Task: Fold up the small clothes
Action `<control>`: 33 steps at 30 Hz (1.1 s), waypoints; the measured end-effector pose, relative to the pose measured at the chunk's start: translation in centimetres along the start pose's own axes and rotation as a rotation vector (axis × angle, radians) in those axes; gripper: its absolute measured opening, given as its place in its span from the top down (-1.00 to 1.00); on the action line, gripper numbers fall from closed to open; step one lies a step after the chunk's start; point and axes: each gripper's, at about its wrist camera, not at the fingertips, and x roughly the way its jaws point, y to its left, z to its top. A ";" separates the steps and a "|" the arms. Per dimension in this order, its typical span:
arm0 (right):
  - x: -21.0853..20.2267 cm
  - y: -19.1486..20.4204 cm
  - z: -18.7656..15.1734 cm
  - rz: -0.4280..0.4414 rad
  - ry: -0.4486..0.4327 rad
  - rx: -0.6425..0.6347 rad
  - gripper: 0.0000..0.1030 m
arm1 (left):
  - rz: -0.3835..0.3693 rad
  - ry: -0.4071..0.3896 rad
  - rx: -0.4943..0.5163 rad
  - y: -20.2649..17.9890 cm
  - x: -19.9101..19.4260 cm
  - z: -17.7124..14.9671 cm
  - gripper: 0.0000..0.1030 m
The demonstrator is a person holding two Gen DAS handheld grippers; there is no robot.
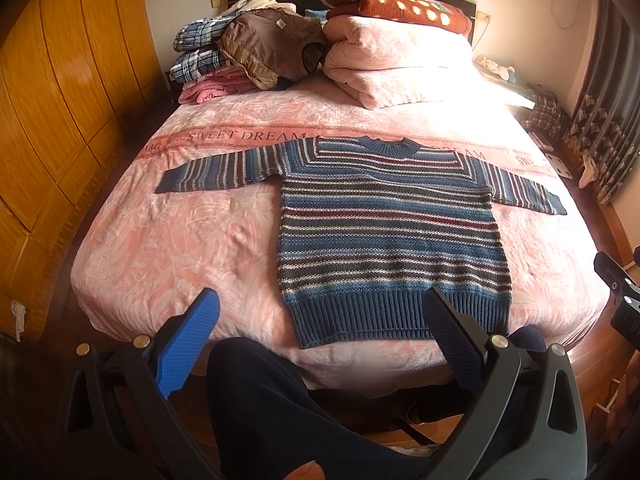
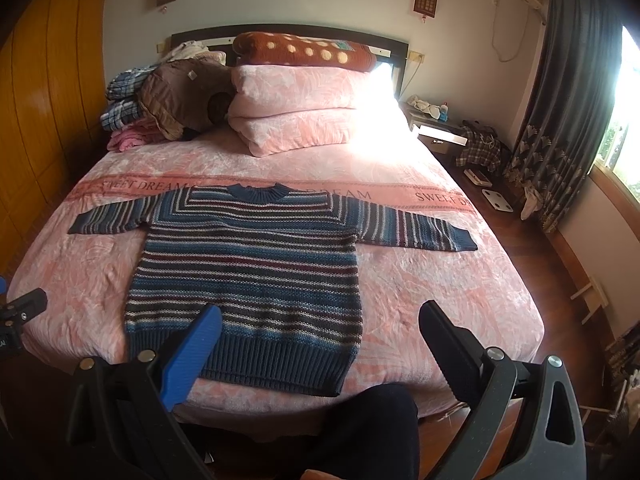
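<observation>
One bed (image 1: pixel 168 248) holds one flat sweater (image 1: pixel 384 232).

Striped knit sweater (image 1: pixel 384 232) (image 2: pixel 252 276), blue/grey/maroon/white bands, ribbed blue hem and crew collar. Lies flat, unfolded, both sleeves spread out sideways, collar toward top of frame, hem toward bottom. Centre-right in left wrist view, centre-left in right wrist view.

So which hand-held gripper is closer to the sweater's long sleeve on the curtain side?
Right. The right hand-held gripper hangs open over the sweater's hem nearest that sleeve; the left hand-held gripper is open at the hem's other side, farther off.
</observation>
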 end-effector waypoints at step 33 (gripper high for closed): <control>0.8 -0.6 0.1 -0.004 0.007 -0.001 -0.93 | -0.001 0.004 -0.004 0.0 0.3 0.1 -0.95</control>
